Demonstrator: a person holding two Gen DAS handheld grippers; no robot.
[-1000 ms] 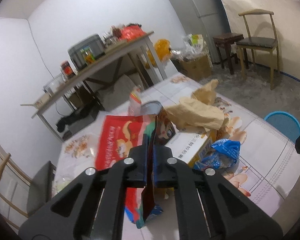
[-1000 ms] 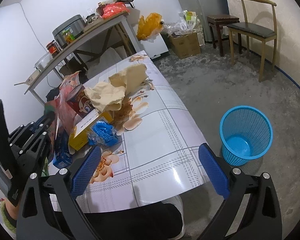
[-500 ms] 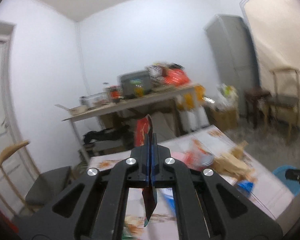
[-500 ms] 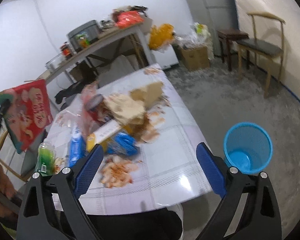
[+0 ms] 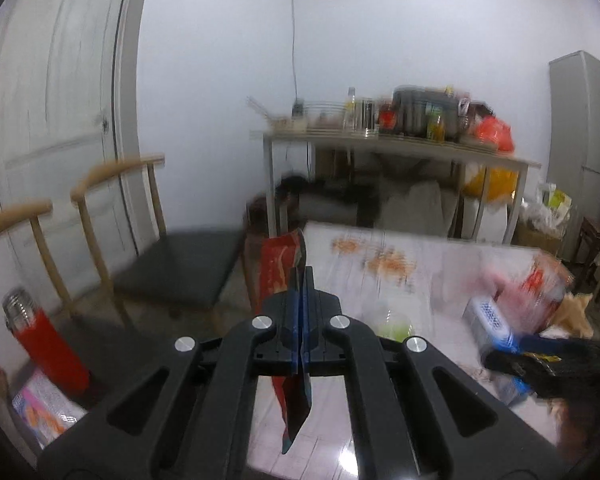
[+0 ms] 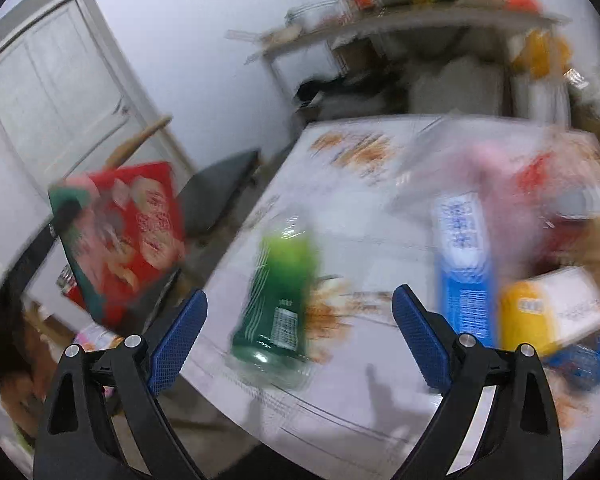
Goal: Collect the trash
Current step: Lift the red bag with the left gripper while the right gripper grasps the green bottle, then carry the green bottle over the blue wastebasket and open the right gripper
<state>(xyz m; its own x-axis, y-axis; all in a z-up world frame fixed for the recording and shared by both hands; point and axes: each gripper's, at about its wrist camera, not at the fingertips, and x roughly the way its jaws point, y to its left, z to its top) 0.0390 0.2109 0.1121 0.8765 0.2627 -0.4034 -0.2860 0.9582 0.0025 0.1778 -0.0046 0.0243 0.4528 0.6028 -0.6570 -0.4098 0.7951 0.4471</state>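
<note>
Snack bag (image 5: 278, 270) edge-on — long axis upright

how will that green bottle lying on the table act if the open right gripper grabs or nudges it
The green bottle lies on its side on the glossy table, so a nudge would probably roll it. It looks like thin plastic, likely light and dentable. The right gripper is open wide enough to straddle it.

Your table (image 6: 364, 392) wore a white floral cloth — on it lay a green bottle (image 6: 278, 300) on its side, a blue-and-white carton (image 6: 464, 268), a yellow-and-white box (image 6: 552, 308) and blurred wrappers. Behind it, a cluttered shelf table (image 5: 396, 146) — jars, bottles, bags.
</note>
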